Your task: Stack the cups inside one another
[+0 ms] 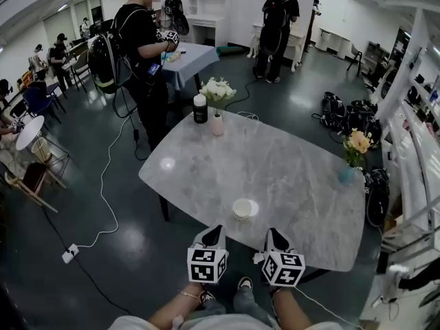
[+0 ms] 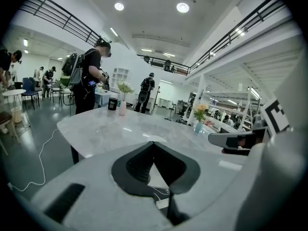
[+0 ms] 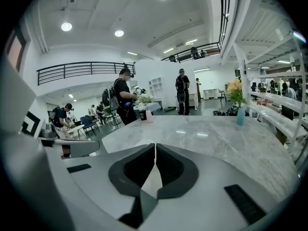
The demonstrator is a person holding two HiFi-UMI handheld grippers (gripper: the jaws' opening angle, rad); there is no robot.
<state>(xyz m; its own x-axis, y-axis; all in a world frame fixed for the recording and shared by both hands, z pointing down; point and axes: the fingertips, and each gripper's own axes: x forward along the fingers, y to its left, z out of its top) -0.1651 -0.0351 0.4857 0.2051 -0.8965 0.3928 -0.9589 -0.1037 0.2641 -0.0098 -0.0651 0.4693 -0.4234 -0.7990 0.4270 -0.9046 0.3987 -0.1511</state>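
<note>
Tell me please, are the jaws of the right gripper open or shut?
Shut. In its own view the right gripper shows both jaws meeting at the tips, nothing between them.

L gripper (image 1: 214, 229) & R gripper (image 1: 272, 233): pale grey-white moulded shells tapering to a narrow nose, each w/ a cube (image 1: 207, 265) at the rear carrying black-on-white square markers. Seen from the gripper views, the shells are smooth and matte, w/ flat black rectangular insets (image 3: 245, 196) and a dark, roughly heart-shaped opening around the black fingers (image 2: 139, 165). Person: forearms bare, no sleeves showing, thin bracelet (image 1: 190, 295) on L wrist, light-coloured top (image 1: 227, 324), grey-blue trousers (image 1: 242, 302), dark shoes (image 1: 245, 282) w/ pale trim.
</note>
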